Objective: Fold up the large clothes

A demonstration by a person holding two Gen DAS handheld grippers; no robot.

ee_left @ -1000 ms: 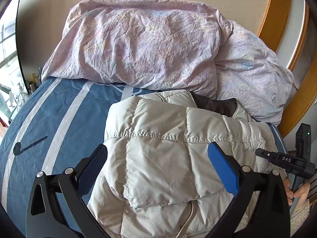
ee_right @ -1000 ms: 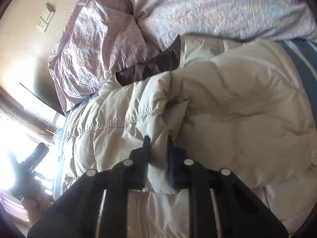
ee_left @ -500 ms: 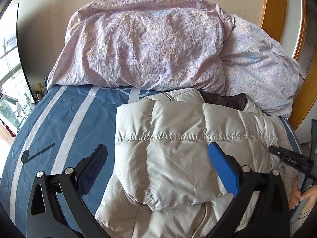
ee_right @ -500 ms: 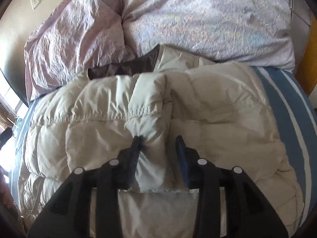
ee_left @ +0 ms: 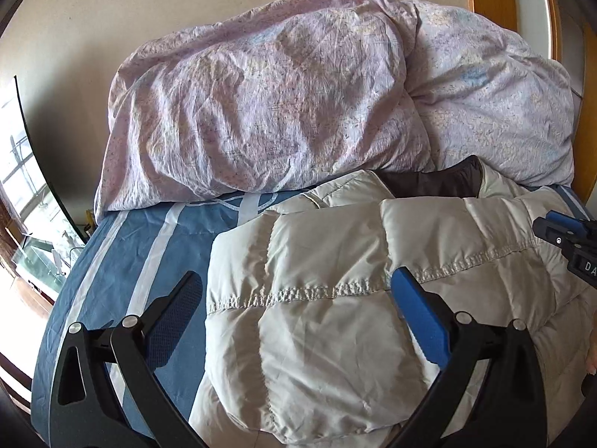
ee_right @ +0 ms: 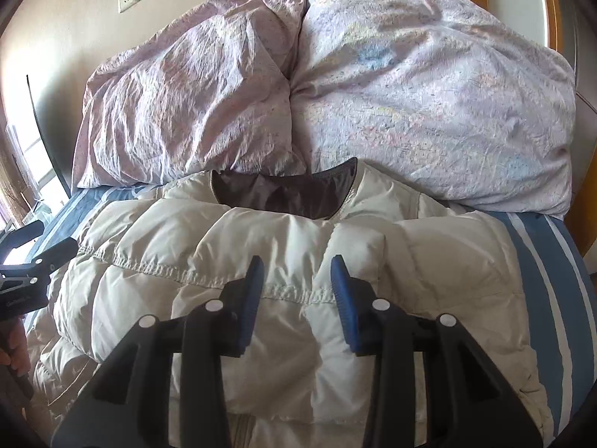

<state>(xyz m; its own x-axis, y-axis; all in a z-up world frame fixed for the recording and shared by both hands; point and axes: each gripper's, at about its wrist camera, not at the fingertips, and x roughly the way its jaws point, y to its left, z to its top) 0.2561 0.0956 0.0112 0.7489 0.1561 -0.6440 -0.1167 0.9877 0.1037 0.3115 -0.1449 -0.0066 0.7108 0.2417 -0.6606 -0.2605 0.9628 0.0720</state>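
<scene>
jacket (ee_right: 283, 280), cream and quilted, lay on the striped bed (ee_left: 156, 246) below the pillows (ee_left: 261, 112). it looked light, puffy, slippery (best pinched at a stitched seam). left gripper (ee_left: 298, 313) and right gripper (ee_right: 297, 291) hovered spread, holding nothing.

Quilted, faintly glossy jacket (ee_right: 298, 261); crinkled cotton duvet (ee_right: 410, 93)

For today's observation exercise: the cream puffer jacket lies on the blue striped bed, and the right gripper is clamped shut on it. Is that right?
Not quite. The right wrist view shows the right gripper open, jaws apart above the puffer jacket, gripping nothing. The jacket does lie on the blue striped bed.
</scene>
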